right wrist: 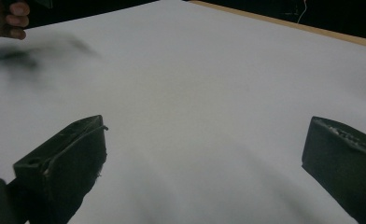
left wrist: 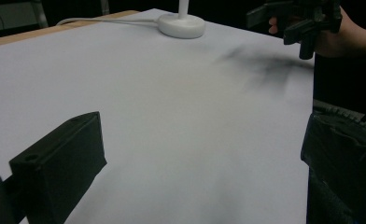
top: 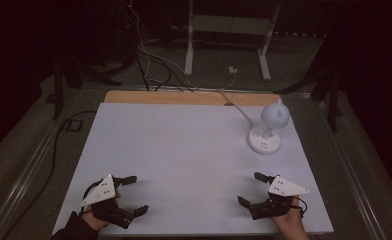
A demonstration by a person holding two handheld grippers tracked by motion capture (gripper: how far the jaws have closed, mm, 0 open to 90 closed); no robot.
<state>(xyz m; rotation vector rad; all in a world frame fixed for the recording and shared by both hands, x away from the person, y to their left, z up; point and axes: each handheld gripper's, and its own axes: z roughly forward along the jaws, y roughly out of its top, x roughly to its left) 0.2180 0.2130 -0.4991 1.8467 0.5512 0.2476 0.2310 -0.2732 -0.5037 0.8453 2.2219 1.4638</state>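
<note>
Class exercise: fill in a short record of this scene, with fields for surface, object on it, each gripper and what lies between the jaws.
surface: white table
object: white desk lamp, far right of the table, cable trailing off the far edge
left gripper: near left edge, jaws open
right gripper: near right edge, jaws open
between jaws: nothing, bare table

Matt white table sheet (top: 184, 150), wooden edge (top: 184, 97), glossy white plastic lamp (top: 266, 135).

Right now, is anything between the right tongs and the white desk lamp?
Nothing visible. The right tongs sit open near the table's front edge, and the white desk lamp stands farther back on the same side. Between them lies bare white table.
</note>
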